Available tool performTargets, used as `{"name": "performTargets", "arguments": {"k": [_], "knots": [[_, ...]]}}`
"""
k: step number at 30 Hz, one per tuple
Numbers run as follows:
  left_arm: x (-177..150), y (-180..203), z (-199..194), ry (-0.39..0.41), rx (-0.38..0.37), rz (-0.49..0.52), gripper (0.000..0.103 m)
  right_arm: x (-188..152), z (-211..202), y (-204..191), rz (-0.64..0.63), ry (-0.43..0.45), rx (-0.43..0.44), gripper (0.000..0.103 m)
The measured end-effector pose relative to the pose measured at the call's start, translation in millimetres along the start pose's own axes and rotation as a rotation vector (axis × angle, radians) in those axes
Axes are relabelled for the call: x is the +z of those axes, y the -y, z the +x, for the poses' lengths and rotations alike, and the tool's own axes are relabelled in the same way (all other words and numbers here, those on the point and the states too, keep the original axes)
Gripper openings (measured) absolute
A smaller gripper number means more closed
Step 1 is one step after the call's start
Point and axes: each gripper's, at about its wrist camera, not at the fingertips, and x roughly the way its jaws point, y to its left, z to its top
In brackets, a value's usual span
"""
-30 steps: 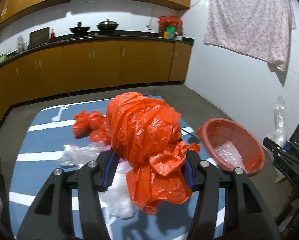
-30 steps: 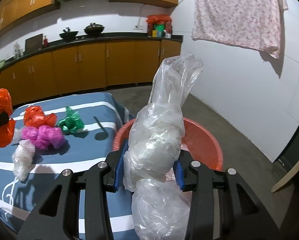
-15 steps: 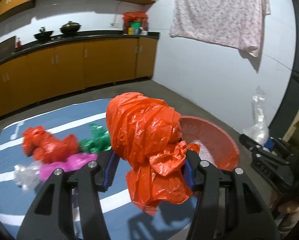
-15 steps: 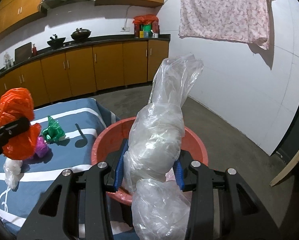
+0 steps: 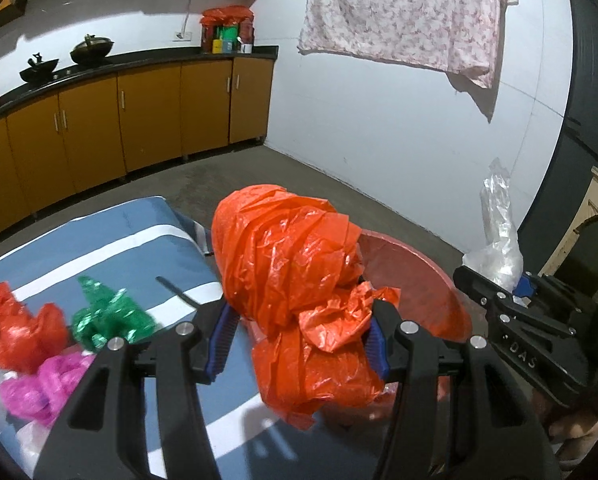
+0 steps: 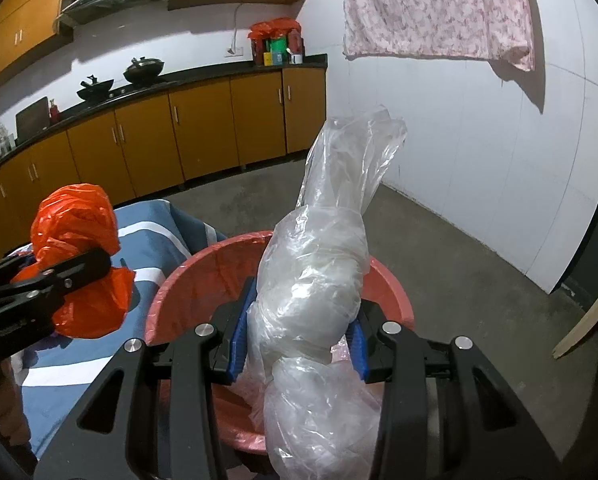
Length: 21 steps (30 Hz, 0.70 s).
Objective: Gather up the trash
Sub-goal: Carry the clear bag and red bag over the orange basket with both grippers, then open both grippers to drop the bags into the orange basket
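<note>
A crumpled orange plastic bag (image 5: 295,280) is clamped between the blue pads of the left gripper (image 5: 299,338), held above the edge of the blue striped table (image 5: 111,248), with the red basin (image 5: 411,280) just behind it at about 2 o'clock in the left wrist view. A knotted clear plastic bag (image 6: 315,292) is pinched by the right gripper (image 6: 299,340) directly over the red basin, its loose end standing up toward 12 o'clock. Left on the table, at 9 o'clock in the left wrist view, a green bag (image 5: 107,316), a second orange bag (image 5: 19,328) and a pink bag (image 5: 47,388) are seen lying close together. Orange kitchen cabinets (image 5: 147,120) and a hanging floral cloth (image 5: 403,12) are seen behind.
</note>
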Motion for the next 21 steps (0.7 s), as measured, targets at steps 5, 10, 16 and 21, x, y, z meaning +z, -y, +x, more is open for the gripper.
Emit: {"name": "performTargets", "arguments": {"k": [5, 10, 16, 21], "knots": [[5, 3, 25, -0.024, -0.021, 0.000, 0.053, -2, 13, 4, 0.006, -0.019, 0.004, 0.041], [4, 7, 44, -0.043, -0.041, 0.009, 0.054, 0, 24, 7, 0.010, -0.028, 0.008, 0.041], [4, 8, 63, -0.076, -0.059, 0.000, 0.060, 1, 30, 15, 0.048, -0.032, 0.033, 0.046], [3, 3, 71, -0.093, -0.064, -0.023, 0.066, -5, 30, 21, 0.056, -0.041, 0.031, 0.055]]}}
